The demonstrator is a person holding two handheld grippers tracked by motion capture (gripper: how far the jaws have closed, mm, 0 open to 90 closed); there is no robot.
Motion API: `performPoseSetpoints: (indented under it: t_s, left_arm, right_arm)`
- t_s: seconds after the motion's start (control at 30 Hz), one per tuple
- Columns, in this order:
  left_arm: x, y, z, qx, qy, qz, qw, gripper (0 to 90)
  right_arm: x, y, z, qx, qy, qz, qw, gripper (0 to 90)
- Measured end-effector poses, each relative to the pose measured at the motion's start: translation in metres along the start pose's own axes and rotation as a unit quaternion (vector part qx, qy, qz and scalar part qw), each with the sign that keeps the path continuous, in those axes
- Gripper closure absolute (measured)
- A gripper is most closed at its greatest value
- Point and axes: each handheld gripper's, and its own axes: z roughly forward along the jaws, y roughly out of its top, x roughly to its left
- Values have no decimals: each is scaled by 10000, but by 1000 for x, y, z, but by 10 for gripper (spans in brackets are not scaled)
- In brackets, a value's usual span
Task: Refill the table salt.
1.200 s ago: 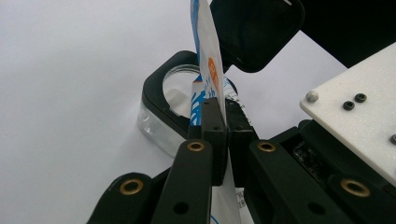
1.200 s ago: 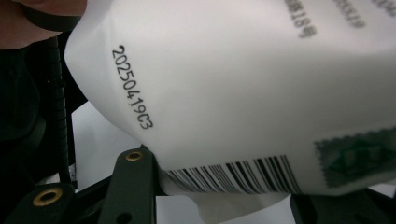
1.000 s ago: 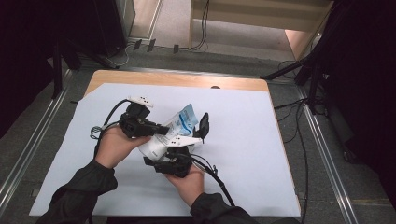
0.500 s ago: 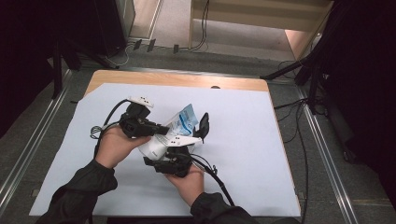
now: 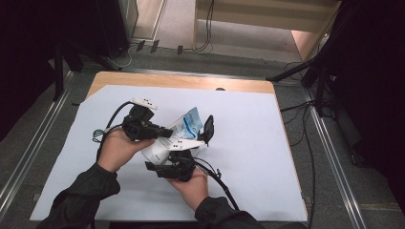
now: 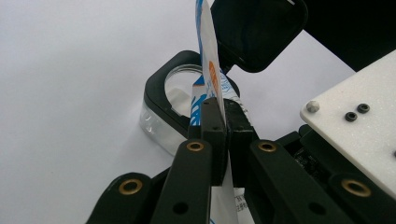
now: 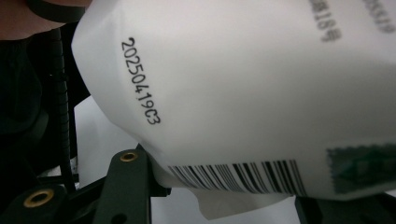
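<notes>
Near edge of the table (image 5: 248, 191), at six o'clock — two dark sleeves come in. Right gripper (image 5: 179, 160) sits just beyond the right hand (image 5: 191, 186); its jaws have just been opening, and the white bulging end of the pouch (image 5: 179, 131) lies between them. Whether the pads press on it, cannot tell. In the right gripper view the pouch (image 7: 243, 93) crowds the lens: smooth white film, printed "20250419C3", a black barcode below, a green mark at four o'clock, other print too blurred to read.

Left gripper (image 5: 160, 132), at nine o'clock of the pouch, is held in the left hand (image 5: 119, 148). Its jaws are clamped together on the pouch's thin flat edge (image 6: 210, 70) — blue, white and orange print there.

Just past it, a clear round jar (image 6: 173, 100) with a black collar stands on the white sheet, its black flip lid (image 5: 208, 128) up. The pouch tip hangs over the mouth. Cables trail off both grippers.

Far edge at twelve o'clock: bare wood strip.
</notes>
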Motion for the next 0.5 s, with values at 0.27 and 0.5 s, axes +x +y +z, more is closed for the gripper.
performPoseSetpoints:
  t_s: [0.27, 0.5]
  left_arm:
    - [-1, 0, 1, -1, -15, 5, 10000, 900]
    - [-1, 0, 2, -31, -41, -11, 10000, 897]
  right_arm:
    - [-1, 1, -1, 3, 16, 78, 10000, 569]
    - [-3, 1, -2, -28, 32, 146, 9999, 584]
